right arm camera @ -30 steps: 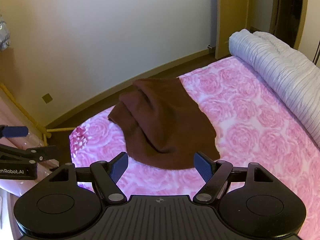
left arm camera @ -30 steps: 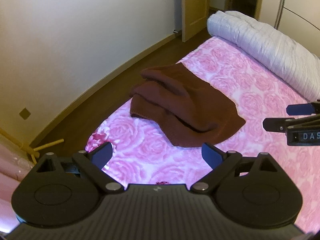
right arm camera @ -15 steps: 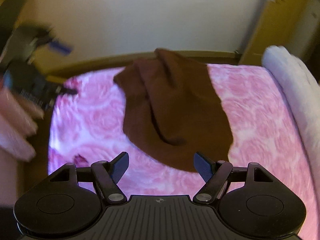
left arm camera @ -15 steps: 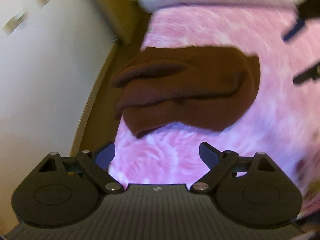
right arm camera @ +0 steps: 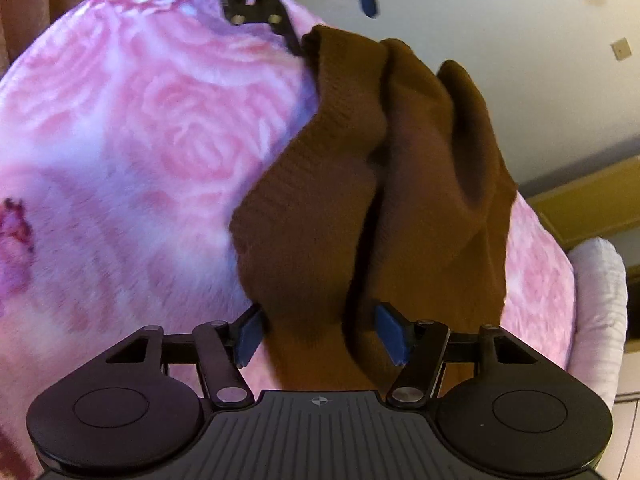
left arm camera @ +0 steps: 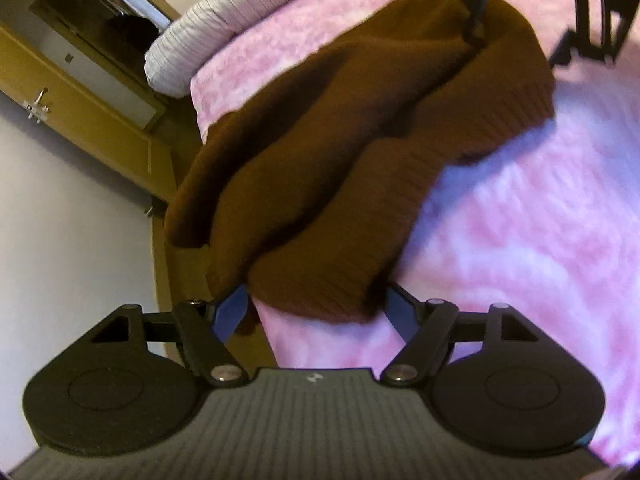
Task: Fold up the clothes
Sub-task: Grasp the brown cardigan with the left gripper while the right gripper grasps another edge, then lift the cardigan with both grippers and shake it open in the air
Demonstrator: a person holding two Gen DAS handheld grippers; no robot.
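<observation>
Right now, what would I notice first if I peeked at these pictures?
A big rumpled brown sweater lying on a pink rose-patterned blanket. Each gripper's blue fingers sit open around one end of it, left gripper and right gripper. A rolled white quilt lies at the bed's far end.

In the left wrist view, the bed point(left arm camera: 540, 240) lies open and bare from 1 to 4 o'clock, giving wide room to pass. The brown sweater point(left arm camera: 360, 152) fills the middle, its near end lying between the spread jaws of the left gripper point(left arm camera: 316, 310). The right gripper point(left arm camera: 520, 8) stands over the sweater's far end at 1 o'clock. A rolled white quilt point(left arm camera: 224, 24) bounds the bed at 11 o'clock; the wall point(left arm camera: 60, 220) closes off 9 o'clock.
</observation>
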